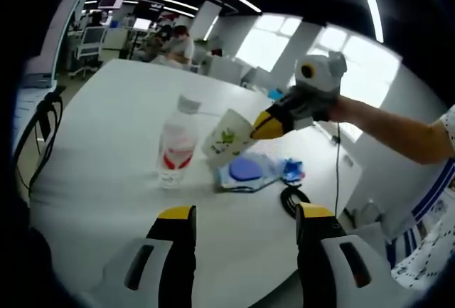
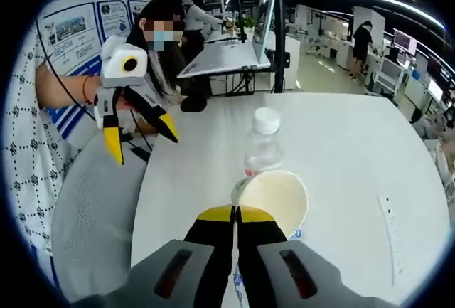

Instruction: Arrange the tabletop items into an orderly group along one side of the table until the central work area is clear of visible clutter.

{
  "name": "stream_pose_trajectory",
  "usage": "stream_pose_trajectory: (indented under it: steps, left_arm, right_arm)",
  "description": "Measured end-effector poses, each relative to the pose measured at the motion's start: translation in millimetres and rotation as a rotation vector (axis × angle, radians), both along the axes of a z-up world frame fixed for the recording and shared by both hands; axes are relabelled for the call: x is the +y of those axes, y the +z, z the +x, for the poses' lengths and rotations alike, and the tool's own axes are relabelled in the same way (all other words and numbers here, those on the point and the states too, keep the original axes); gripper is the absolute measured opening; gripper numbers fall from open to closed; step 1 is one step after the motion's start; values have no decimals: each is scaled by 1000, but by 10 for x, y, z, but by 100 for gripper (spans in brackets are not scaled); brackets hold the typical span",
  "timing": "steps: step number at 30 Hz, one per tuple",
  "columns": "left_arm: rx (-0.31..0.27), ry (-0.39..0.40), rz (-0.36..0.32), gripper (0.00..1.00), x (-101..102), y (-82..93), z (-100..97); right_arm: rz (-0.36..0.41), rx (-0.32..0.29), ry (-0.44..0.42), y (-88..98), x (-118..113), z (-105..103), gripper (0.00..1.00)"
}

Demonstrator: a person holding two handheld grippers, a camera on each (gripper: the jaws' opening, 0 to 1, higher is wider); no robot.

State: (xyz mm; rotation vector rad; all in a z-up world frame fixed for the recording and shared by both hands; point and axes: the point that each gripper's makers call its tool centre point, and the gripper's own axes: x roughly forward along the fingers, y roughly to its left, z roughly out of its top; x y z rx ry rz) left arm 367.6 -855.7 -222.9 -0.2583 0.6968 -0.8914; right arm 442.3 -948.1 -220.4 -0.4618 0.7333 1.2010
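Right gripper [image 2: 236, 213] clamped on rim of cream paper cup [image 2: 274, 194], raised beside clear plastic bottle [image 1: 175, 144] near white round table's [image 1: 106, 151] far edge. Left gripper [image 1: 245, 215] wide, empty. Best lowered gently just beside bottle, kept upright, clear of blue plastic-wrapped packet [image 1: 249, 171].

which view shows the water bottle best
The left gripper view: the water bottle stands fully visible, cap to base. In the right gripper view, the paper cup hides its lower part.
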Motion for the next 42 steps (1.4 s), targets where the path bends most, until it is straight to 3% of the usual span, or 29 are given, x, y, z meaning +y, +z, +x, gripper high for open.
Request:
stream_pose_trajectory:
  steps: [9,15,25,36,42]
  left_arm:
    - [0,17,-7,53,50,6,-16]
    - [4,23,-5,53,75,-15,-32]
    - [19,42,-6,53,151,-76,-56]
    - [33,67,-12,52,238,-124,-35]
    - [39,73,-10,52,263,-149,-16]
  right_arm:
    - [-131,-72,78,-138,-4,59,0]
    - [-178,-108,116,-198,25,104,0]
    - [-324,-177,233,-430,11,143,0]
    - [-418,-221,354,-598,33,165,0]
    - [-434,-216,393,-663,59,174,0]
